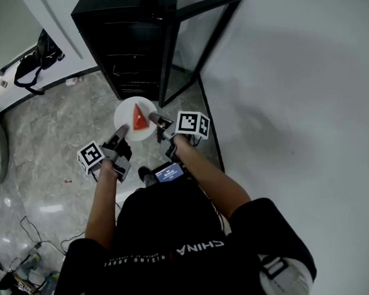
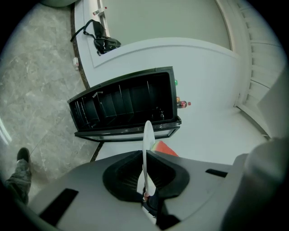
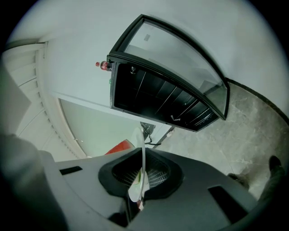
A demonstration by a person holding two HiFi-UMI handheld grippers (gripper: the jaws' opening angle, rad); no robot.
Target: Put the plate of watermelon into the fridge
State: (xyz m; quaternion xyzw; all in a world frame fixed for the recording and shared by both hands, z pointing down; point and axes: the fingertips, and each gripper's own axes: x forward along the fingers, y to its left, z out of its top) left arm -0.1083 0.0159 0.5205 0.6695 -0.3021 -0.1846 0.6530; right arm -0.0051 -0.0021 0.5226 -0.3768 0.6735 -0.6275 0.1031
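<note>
Partly seen: watermelon (image 2: 165, 148), fridge (image 1: 132, 27)
The left gripper (image 2: 145, 158) and right gripper (image 3: 142, 155) hid all but its red corner; the head view's top edge cropped the fridge; a red-capped item (image 2: 182, 104) was too small to identify.

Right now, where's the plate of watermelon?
In the head view, the plate is centre frame, clamped at its rim by the left gripper and right gripper, just before the open fridge.

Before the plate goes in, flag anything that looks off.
Nothing stands out. The left gripper and right gripper each clamp a rim of the plate, the watermelon sits near its middle, and the fridge stands open.
</note>
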